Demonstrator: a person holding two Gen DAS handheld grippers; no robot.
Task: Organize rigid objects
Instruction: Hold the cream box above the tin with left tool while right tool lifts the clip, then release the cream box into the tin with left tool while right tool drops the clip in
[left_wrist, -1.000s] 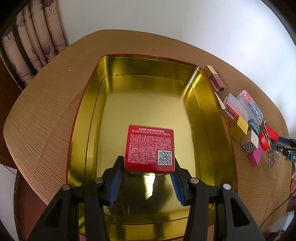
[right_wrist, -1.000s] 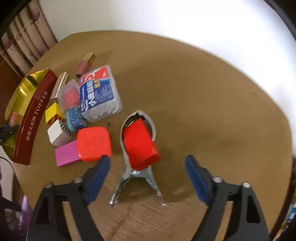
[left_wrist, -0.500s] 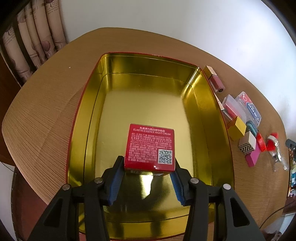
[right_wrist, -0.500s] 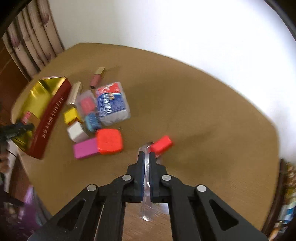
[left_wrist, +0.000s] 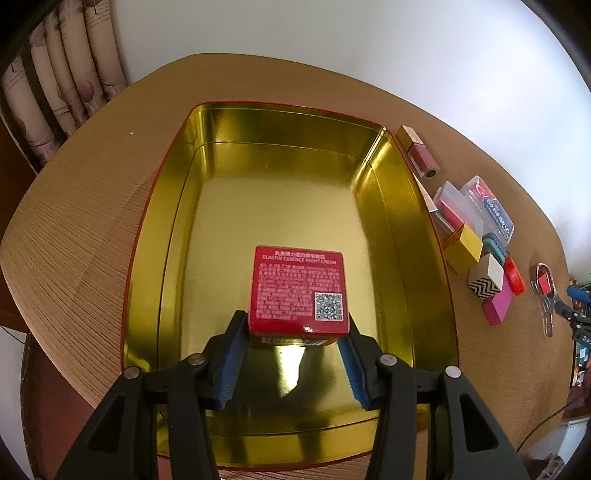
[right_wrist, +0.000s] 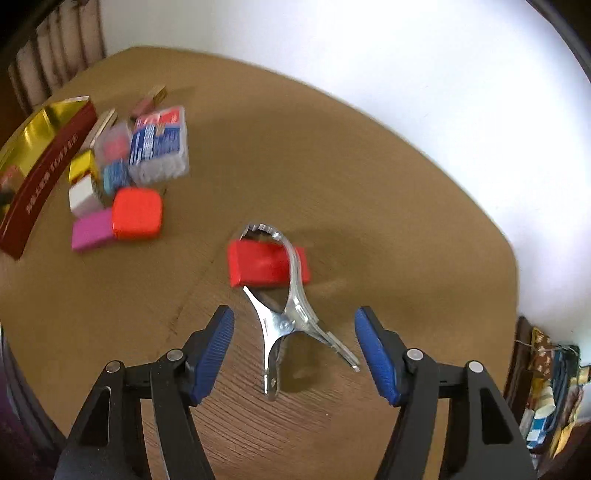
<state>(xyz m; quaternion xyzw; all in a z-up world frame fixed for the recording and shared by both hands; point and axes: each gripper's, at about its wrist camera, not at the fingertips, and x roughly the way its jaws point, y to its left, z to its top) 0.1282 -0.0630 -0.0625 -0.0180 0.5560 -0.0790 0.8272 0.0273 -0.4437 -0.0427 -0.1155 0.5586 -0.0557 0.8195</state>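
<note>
My left gripper (left_wrist: 293, 332) is shut on a red night-cream box (left_wrist: 298, 290) and holds it over the floor of the gold tin (left_wrist: 406, 229). My right gripper (right_wrist: 294, 341) is open and empty, its fingers either side of a metal spring clamp (right_wrist: 286, 317) lying on the table. The clamp's jaws hold a red block (right_wrist: 258, 264). The clamp also shows in the left wrist view (left_wrist: 546, 299), right of the tin.
A cluster of small items lies between tin and clamp: lipstick (left_wrist: 419, 153), clear plastic boxes (right_wrist: 159, 147), yellow box (left_wrist: 463, 247), white zigzag box (left_wrist: 485, 277), pink block (right_wrist: 90, 229), red rounded case (right_wrist: 136, 212). The tin's red side (right_wrist: 44, 177) reads TOFFEE. Curtains hang at far left.
My right gripper was shut on the clamp's handles and lifted it half a second ago; now it is open and the clamp lies on the table. My left gripper stays put with the box.
</note>
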